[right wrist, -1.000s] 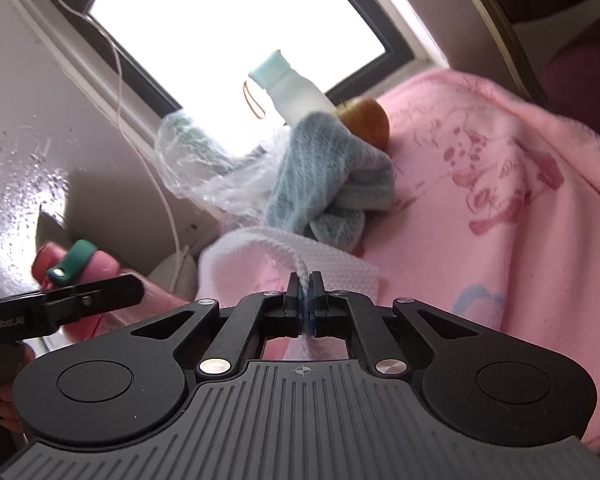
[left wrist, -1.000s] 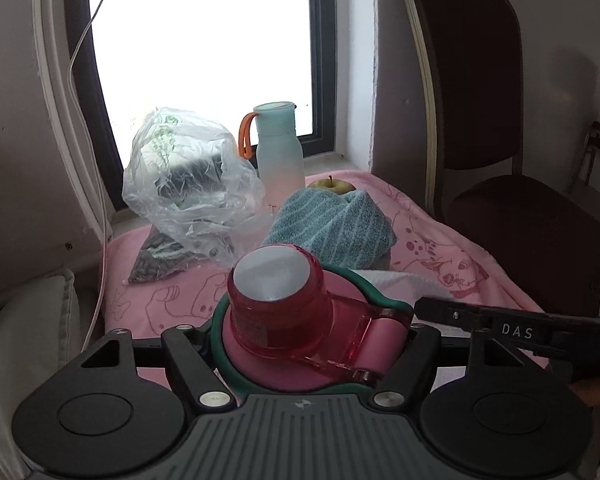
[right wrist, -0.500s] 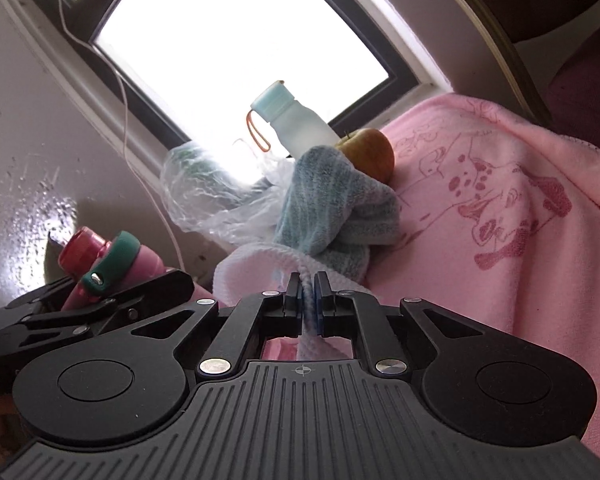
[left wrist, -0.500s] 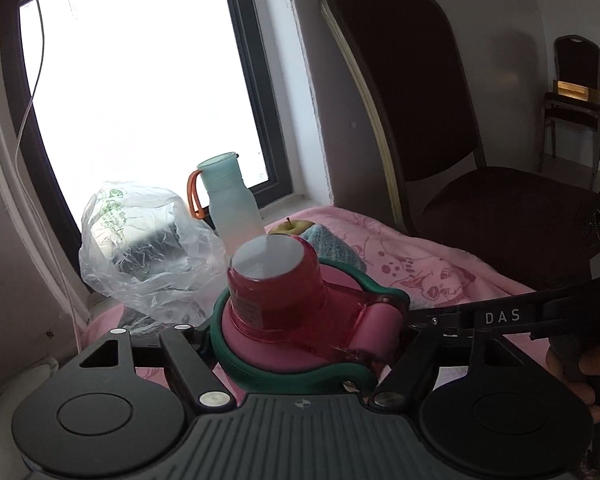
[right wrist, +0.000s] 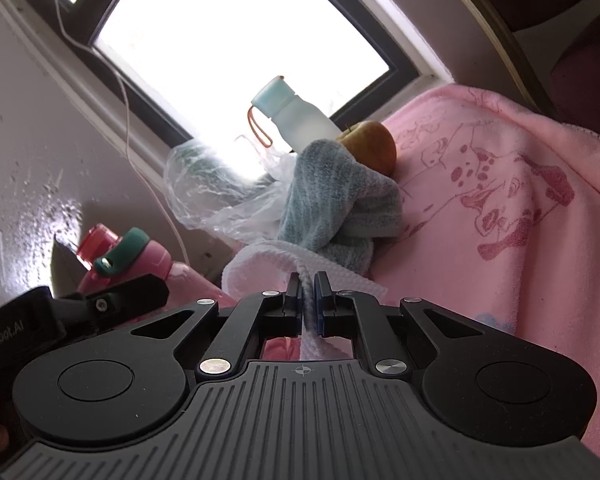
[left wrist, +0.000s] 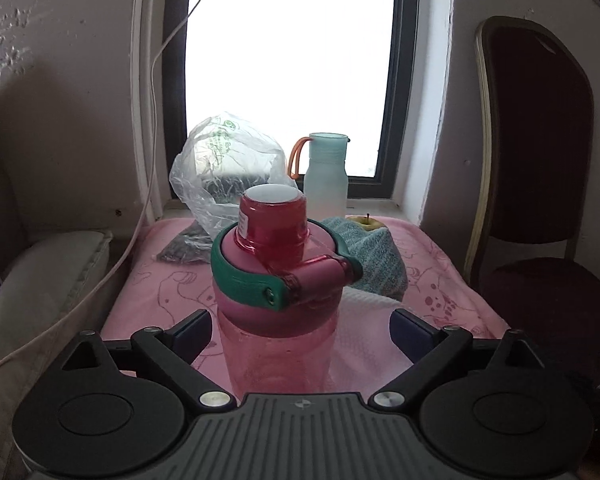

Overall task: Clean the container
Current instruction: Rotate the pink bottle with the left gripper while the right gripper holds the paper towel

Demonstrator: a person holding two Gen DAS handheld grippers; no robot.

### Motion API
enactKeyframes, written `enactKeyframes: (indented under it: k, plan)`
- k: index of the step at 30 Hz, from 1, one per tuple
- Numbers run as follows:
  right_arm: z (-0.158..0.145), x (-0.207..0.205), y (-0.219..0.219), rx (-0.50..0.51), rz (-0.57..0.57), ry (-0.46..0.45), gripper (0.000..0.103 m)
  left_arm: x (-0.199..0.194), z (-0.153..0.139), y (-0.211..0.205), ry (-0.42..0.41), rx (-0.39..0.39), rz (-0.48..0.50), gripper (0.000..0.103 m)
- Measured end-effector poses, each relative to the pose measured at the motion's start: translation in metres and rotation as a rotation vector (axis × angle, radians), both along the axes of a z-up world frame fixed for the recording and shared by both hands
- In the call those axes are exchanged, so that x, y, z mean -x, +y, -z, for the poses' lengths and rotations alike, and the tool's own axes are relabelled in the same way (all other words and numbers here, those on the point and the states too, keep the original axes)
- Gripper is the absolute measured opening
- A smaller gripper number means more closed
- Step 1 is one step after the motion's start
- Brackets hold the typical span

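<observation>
A pink translucent bottle (left wrist: 276,320) with a red cap and a green carry loop stands upright between the fingers of my left gripper (left wrist: 300,326). Its jaws are opening, and a gap shows on each side of the bottle, so the pads do not press it. The bottle's base is hidden behind the gripper body. In the right wrist view the same bottle (right wrist: 156,264) sits at the left. My right gripper (right wrist: 308,300) is shut on a fold of the white cloth (right wrist: 268,268), which lies on the pink cover just ahead of it.
On the pink printed cover (left wrist: 160,292) lie a teal towel (left wrist: 372,264) and an apple (left wrist: 366,222). A frosted bottle (left wrist: 326,176) and a plastic bag (left wrist: 224,172) stand by the window. A dark chair (left wrist: 540,200) is at the right, a pillow (left wrist: 40,280) at the left.
The left jaws have spread wide off the pink bottle, which was gripped and tilted before and now stands upright. The left view has swung toward the window. The right gripper keeps the white cloth.
</observation>
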State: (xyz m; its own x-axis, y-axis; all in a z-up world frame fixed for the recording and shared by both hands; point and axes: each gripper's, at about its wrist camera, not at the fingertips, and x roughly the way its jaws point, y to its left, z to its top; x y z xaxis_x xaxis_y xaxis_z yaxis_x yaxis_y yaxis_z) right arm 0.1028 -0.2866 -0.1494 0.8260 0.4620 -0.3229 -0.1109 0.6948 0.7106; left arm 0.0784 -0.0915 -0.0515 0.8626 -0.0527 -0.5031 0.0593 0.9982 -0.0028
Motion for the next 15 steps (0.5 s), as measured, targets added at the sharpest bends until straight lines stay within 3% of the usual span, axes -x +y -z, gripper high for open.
enactKeyframes:
  k: [3,8,9,10,11,15]
  plan:
    - [0.004,0.000,-0.008,-0.061,0.015,0.008,0.012,0.004,-0.001,-0.015,-0.053,-0.046,-0.075,0.096]
    - [0.007,0.002,-0.016,-0.126,0.026,0.016,0.012,-0.017,-0.007,-0.013,-0.039,-0.044,-0.185,0.092]
    - [0.007,0.002,-0.017,-0.126,0.027,0.015,0.012,-0.020,-0.008,-0.012,-0.033,-0.053,-0.168,0.091]
    - [0.007,0.003,-0.017,-0.127,0.028,0.015,0.012,-0.024,-0.008,-0.011,-0.028,-0.064,-0.148,0.078]
    - [0.007,0.003,-0.016,-0.126,0.028,0.015,0.012,-0.027,-0.008,-0.011,-0.030,-0.086,-0.114,0.071]
    - [0.005,0.003,-0.013,-0.107,0.029,0.013,0.012,-0.040,-0.006,0.010,-0.056,-0.112,0.099,0.069]
